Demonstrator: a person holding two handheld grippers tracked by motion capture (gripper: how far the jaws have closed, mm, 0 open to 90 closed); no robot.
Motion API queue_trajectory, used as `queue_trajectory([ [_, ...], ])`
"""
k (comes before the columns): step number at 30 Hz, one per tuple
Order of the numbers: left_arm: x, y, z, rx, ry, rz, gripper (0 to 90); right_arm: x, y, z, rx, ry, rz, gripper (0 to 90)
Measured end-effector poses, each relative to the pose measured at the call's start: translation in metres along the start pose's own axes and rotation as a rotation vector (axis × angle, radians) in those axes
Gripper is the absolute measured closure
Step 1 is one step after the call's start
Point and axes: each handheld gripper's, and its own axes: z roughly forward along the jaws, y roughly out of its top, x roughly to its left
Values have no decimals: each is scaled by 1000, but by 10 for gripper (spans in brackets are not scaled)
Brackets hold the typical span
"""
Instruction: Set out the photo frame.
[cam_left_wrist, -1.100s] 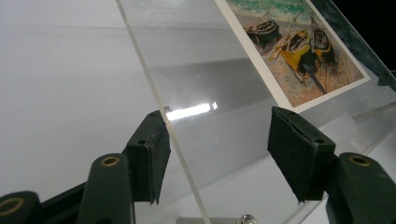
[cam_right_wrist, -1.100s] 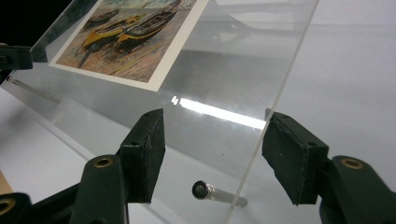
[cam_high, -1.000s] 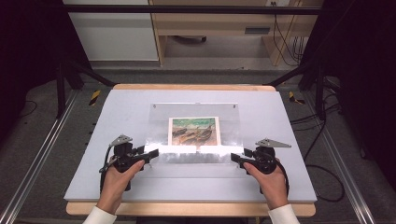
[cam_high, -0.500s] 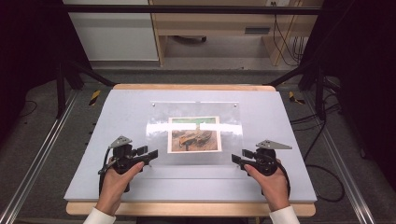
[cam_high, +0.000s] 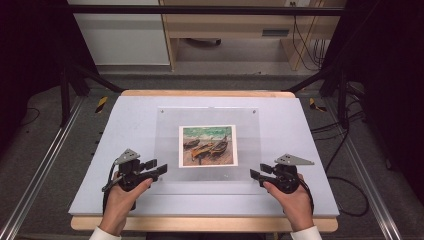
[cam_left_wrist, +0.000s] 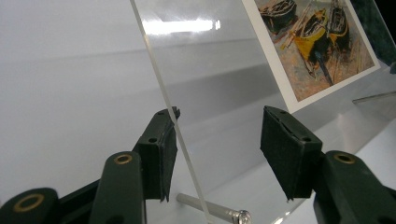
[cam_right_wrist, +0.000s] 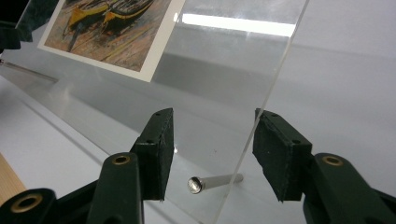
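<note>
A clear acrylic sheet (cam_high: 172, 125) lies mid-table with a print of painted boats (cam_high: 207, 145) under it. My left gripper (cam_high: 161, 168) is at its near left corner and my right gripper (cam_high: 253, 174) at its near right corner. Both are open. In the left gripper view the sheet's edge (cam_left_wrist: 161, 88) runs between the jaws of the left gripper (cam_left_wrist: 222, 126), close to the left one, above a metal standoff pin (cam_left_wrist: 210, 212). In the right gripper view the sheet's edge (cam_right_wrist: 271, 88) passes just inside the right jaw of the right gripper (cam_right_wrist: 212, 126), with a second pin (cam_right_wrist: 212, 182) below.
The pale grey tabletop (cam_high: 125, 120) has bare room all round the sheet. Its wooden front edge (cam_high: 200, 224) lies just behind my hands. Dark frame legs and cables stand off the table at both sides.
The sheet's near edge has come down, so the print looks longer now. Both grippers have drawn slightly toward the near side of the table.
</note>
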Motion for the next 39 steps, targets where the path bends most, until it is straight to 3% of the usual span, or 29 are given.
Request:
queue_trajectory([
  [39, -10, -11, -15, 9, 21, 35, 543, 9, -14, -13, 26, -30, -67, 591],
])
